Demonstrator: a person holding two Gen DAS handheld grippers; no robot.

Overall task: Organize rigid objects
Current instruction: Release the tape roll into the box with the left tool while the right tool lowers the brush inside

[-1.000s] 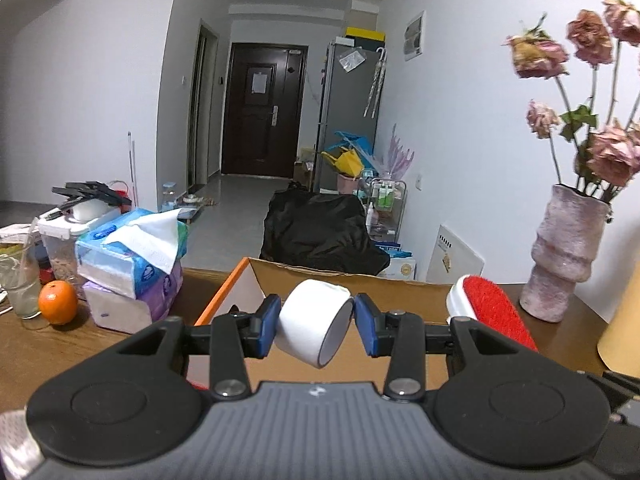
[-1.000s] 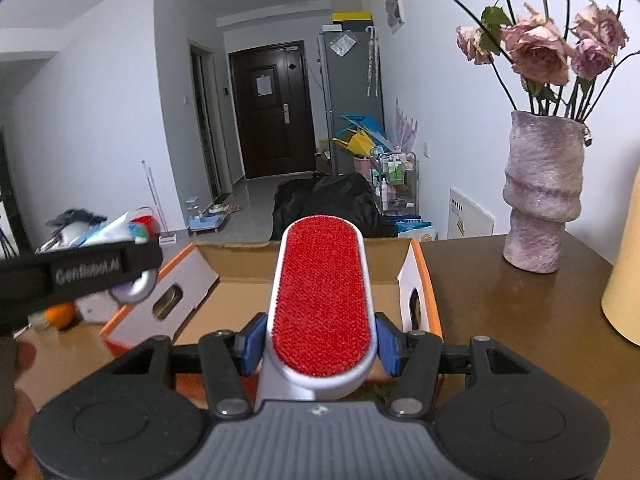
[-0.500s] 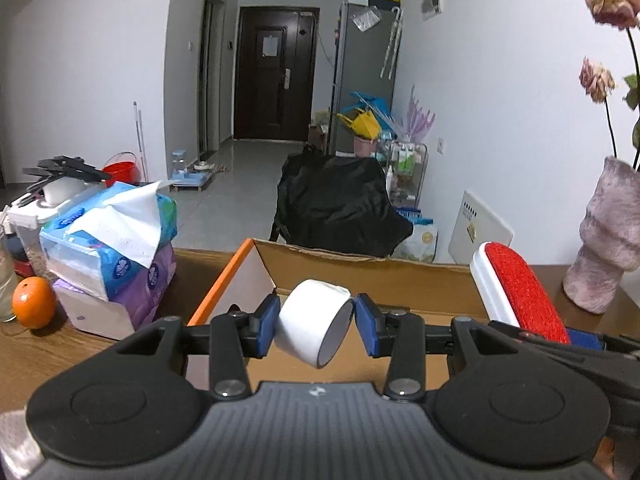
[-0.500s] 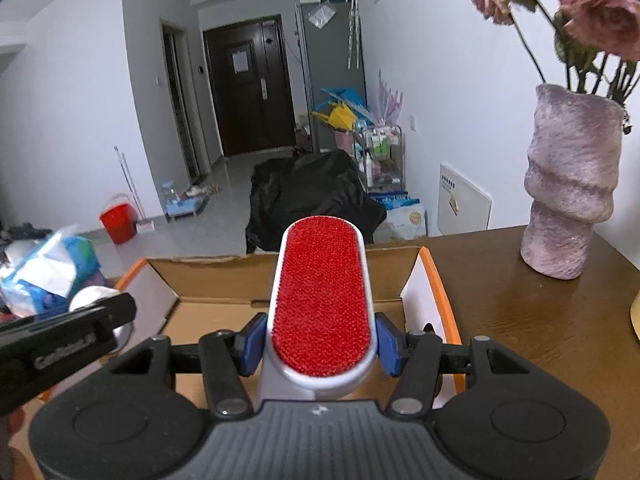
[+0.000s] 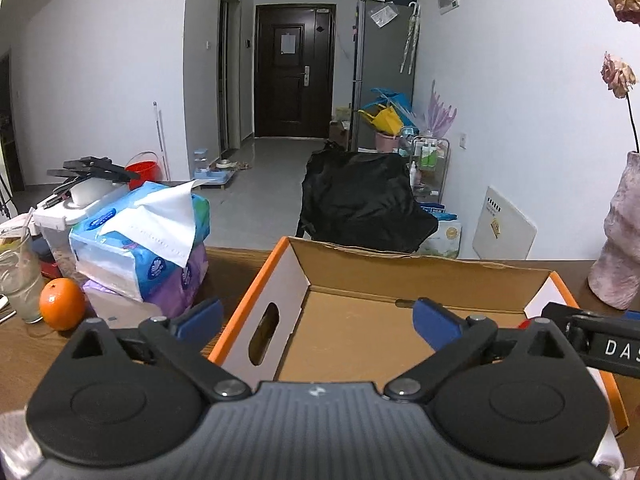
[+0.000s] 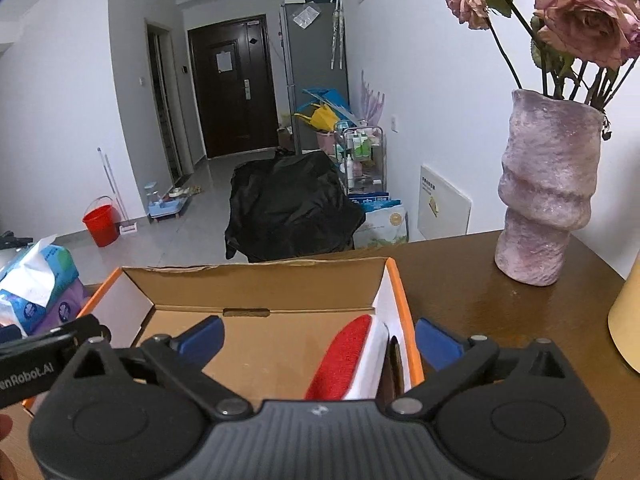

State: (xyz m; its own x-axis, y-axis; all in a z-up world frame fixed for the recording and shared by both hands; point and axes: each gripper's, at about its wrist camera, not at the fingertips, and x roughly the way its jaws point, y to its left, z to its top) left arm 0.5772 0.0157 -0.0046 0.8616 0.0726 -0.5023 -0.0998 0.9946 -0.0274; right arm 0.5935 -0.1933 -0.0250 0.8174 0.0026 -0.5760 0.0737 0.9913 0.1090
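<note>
Lint brush (image 6: 343, 354), red pile up, lies in the cardboard box (image 6: 256, 280) at lower centre of the right wrist view, leaning on the box's right wall with its white body against the orange-edged side. No roll of tape shows in either view; if one is in the box, the tool bodies hide it.

Right tool (image 6: 318, 338) hangs above the box's near right corner, its blue pads spread wide and gripping nothing. Left tool (image 5: 316, 314) sits low in its own frame, equally spread and empty, its left pad outside the box's left wall near the handle cut-out and its right pad over the box floor.

Risks, as I judge them: the brush rests at a slant, so a nudge to the box could tip it flat or jam it. The two tools hang close together over the box, so pulling them out carelessly could knock one against the other or catch a wall and drag the box across the worktop (image 6: 480, 300). The vase (image 6: 546, 188) of dried roses at right of the frame stands near enough to be clipped by a wide swing.
</note>
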